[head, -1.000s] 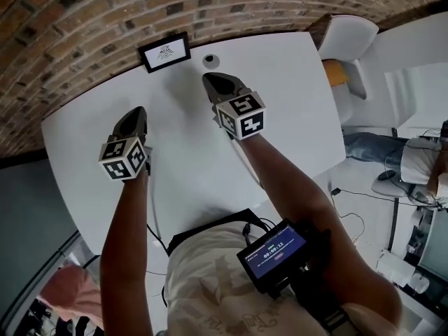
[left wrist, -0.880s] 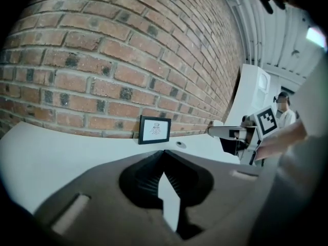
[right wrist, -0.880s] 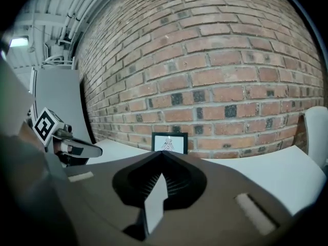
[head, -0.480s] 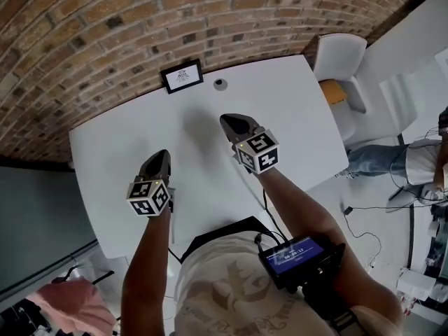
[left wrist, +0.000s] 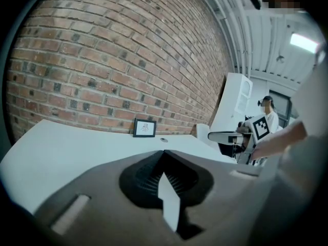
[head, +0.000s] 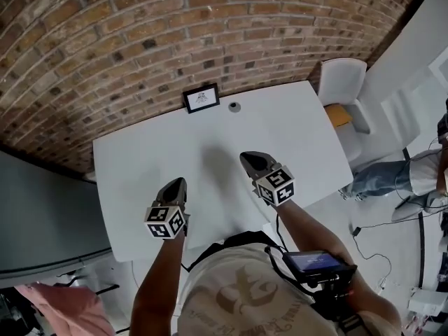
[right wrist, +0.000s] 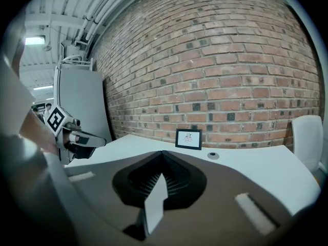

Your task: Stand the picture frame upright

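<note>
A small black picture frame [head: 201,98] with a white print stands upright at the far edge of the white table [head: 140,159], against the brick wall. It also shows in the left gripper view as the frame [left wrist: 144,128] and in the right gripper view as the frame [right wrist: 188,138]. My left gripper [head: 179,184] is shut and empty over the table's near left part. My right gripper [head: 249,159] is shut and empty over the near middle. Both are well short of the frame.
A round grommet [head: 234,106] sits in the table just right of the frame. A white chair [head: 343,89] stands off the table's right end. A grey partition [head: 42,215] runs along the left. A person sits at the far right [head: 420,177].
The head view has pulled back and up, so the table and frame look smaller and lower in the picture. Both grippers have drawn back toward the table's near edge, away from the frame.
</note>
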{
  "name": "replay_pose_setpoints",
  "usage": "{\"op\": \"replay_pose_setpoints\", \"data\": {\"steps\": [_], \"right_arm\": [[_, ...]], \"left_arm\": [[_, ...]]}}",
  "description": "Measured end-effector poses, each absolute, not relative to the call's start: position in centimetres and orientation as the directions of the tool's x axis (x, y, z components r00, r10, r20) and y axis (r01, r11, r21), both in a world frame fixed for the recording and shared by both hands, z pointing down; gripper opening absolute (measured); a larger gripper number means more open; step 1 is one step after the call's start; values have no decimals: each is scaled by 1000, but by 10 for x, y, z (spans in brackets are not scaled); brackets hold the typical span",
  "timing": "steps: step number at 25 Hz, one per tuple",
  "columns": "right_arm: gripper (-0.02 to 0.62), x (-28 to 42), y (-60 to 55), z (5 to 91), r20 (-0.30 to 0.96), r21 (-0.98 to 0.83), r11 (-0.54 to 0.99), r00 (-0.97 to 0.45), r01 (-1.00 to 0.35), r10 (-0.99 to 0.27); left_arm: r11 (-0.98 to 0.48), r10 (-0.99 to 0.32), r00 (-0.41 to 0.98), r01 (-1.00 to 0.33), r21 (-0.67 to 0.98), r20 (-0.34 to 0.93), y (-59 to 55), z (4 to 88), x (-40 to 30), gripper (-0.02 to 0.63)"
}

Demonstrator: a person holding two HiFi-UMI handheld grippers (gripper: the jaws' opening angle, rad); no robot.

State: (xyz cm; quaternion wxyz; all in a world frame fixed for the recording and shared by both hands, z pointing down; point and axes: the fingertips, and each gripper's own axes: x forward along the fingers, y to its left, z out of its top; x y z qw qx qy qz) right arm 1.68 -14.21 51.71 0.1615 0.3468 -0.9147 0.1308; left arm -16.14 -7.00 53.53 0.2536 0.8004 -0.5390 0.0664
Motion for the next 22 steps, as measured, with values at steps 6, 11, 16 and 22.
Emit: {"op": "replay_pose_setpoints", "data": {"steps": [6,11,16,22], "right_arm": [[8,28,-111,506,379,-129,712,-698,-690,-608],[8,31,-93,495,357,-129,702,-694,-700,-626],[8,33,-79,491,352,-125,696,-687,-707,-635],[8,35,-61,489,350,-123,689,-681,-714,-643]], "left_arm": [[-296,-830,415,-894,336,374,-42,527,-160,5],[-312,-831,427,-888,337,357,-23,518,-165,5],[-318,-837,431,-885,340,338,-10,510,-167,5],[-345,-827,456,-873,344,329,3,505,-159,5]]}}
